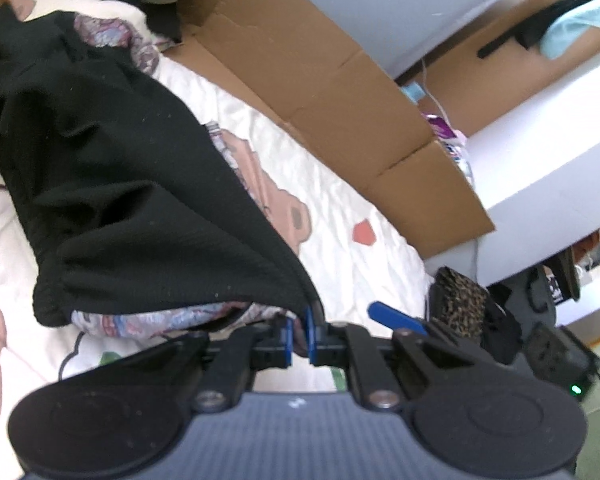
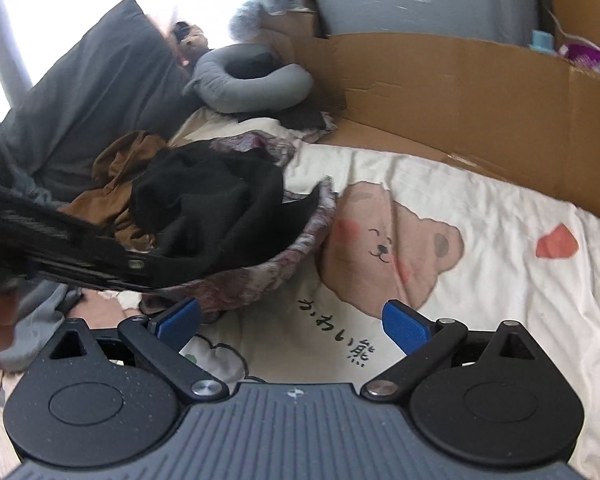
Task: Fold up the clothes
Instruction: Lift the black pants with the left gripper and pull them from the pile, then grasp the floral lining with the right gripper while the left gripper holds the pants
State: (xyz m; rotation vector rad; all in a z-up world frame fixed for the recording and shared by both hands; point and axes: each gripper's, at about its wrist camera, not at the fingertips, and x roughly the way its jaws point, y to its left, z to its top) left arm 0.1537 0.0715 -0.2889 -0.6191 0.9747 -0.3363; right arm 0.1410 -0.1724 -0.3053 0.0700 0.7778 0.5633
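Observation:
A black garment [image 1: 112, 184] with a purple floral inner side [image 1: 148, 318] hangs stretched from my left gripper [image 1: 299, 334], which is shut on its edge above the bed. The right wrist view shows that garment [image 2: 216, 200] bunched over its floral lining [image 2: 268, 268], with the left gripper's dark body [image 2: 72, 256] entering from the left. My right gripper [image 2: 296, 316] stands open low over the bear-print sheet [image 2: 384, 248], to the right of the garment, nothing between its blue pads [image 2: 406, 326].
A flattened cardboard box [image 2: 460, 92] lies along the bed's far side. A brown garment [image 2: 116, 192], a grey pillow [image 2: 88, 104] and a grey neck pillow [image 2: 252, 80] sit at the head end. White furniture [image 1: 540, 152] stands beyond the bed.

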